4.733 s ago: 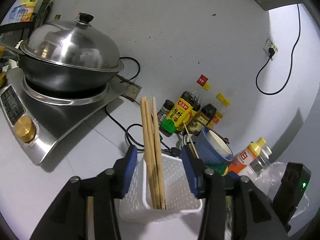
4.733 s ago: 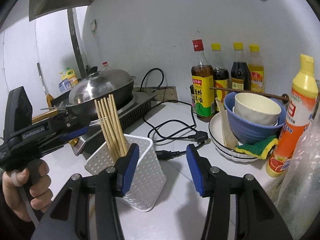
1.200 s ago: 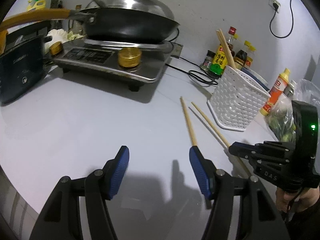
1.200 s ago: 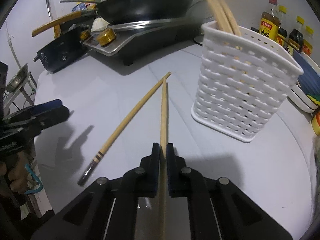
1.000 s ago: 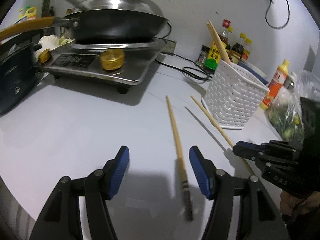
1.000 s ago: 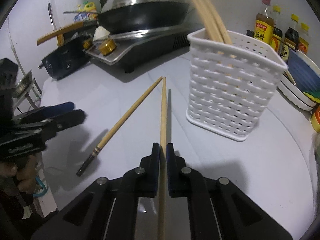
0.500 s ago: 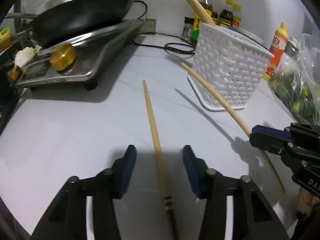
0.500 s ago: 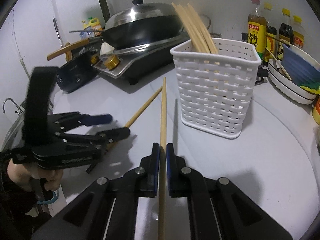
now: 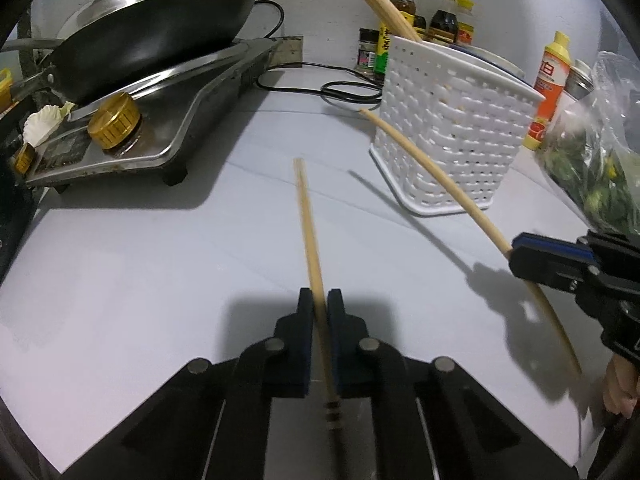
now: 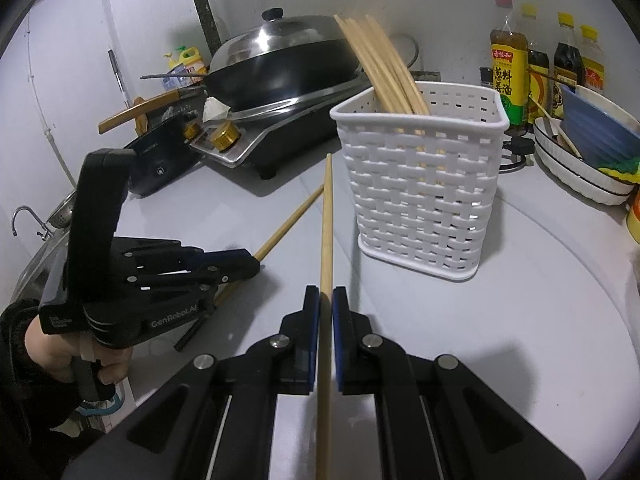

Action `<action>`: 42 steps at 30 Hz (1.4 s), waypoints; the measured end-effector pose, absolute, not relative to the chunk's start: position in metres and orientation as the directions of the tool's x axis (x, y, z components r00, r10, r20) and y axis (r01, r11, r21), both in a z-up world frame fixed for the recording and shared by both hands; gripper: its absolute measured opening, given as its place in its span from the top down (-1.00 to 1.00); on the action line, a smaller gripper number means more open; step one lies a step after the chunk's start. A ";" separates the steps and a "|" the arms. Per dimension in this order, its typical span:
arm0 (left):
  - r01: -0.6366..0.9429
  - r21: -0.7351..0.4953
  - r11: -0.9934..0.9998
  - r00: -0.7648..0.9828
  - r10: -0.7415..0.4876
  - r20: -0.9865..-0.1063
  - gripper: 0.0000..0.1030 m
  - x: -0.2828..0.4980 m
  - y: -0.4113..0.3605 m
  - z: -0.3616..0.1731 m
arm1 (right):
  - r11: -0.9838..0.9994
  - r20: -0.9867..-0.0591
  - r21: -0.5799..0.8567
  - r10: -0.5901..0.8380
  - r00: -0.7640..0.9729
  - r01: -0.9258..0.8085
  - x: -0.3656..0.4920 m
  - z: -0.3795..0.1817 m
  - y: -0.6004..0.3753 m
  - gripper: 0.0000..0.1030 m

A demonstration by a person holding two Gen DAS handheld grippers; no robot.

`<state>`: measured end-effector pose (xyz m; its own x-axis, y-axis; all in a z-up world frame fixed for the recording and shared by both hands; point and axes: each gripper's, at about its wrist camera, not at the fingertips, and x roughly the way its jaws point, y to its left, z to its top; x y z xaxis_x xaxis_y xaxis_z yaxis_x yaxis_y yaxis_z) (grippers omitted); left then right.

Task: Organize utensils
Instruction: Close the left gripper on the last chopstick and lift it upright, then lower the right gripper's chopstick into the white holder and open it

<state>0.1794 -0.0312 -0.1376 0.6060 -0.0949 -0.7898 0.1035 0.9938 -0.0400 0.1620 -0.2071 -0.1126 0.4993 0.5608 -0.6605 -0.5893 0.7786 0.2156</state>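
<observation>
My left gripper (image 9: 319, 300) is shut on a wooden chopstick (image 9: 309, 224) lying on the white table, near its banded end. It also shows in the right wrist view (image 10: 256, 266), with that chopstick (image 10: 288, 220) pointing at the holder. My right gripper (image 10: 325, 300) is shut on a second chopstick (image 10: 327, 216), held above the table with its tip near the white lattice holder (image 10: 424, 196). Several chopsticks (image 10: 384, 64) stand in the holder. In the left wrist view the right gripper (image 9: 520, 256) holds its chopstick (image 9: 432, 172) beside the holder (image 9: 448, 136).
A stove with a lidded wok (image 9: 152, 36) stands at the back left. Sauce bottles (image 10: 536, 72), stacked bowls (image 10: 588, 148), a yellow bottle (image 9: 550, 76), a bag of greens (image 9: 596, 160) and a black cable (image 9: 348, 92) surround the holder. A black appliance (image 10: 160, 160) sits left.
My left gripper has closed on the chopstick lying on the table. My right gripper has lifted its chopstick higher, toward the holder.
</observation>
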 end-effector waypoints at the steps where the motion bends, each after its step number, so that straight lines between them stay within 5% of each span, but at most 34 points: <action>1: 0.109 -0.051 0.993 0.601 -0.107 -0.792 0.88 0.178 -0.031 -0.137 | 0.778 -0.659 0.216 0.562 0.500 -0.590 0.162 -0.112 -0.207 0.88; 42: 0.063 -0.194 0.979 0.797 -0.167 -0.580 0.89 0.134 0.017 -0.043 | 0.762 -0.534 0.058 0.570 0.625 -0.645 0.192 0.001 -0.219 0.88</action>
<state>0.1345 0.0172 -0.0425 0.7975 -0.1665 -0.5799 0.0633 0.9789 -0.1941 0.1920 -0.2192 0.0007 0.6248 0.5698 -0.5339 -0.6450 0.7620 0.0585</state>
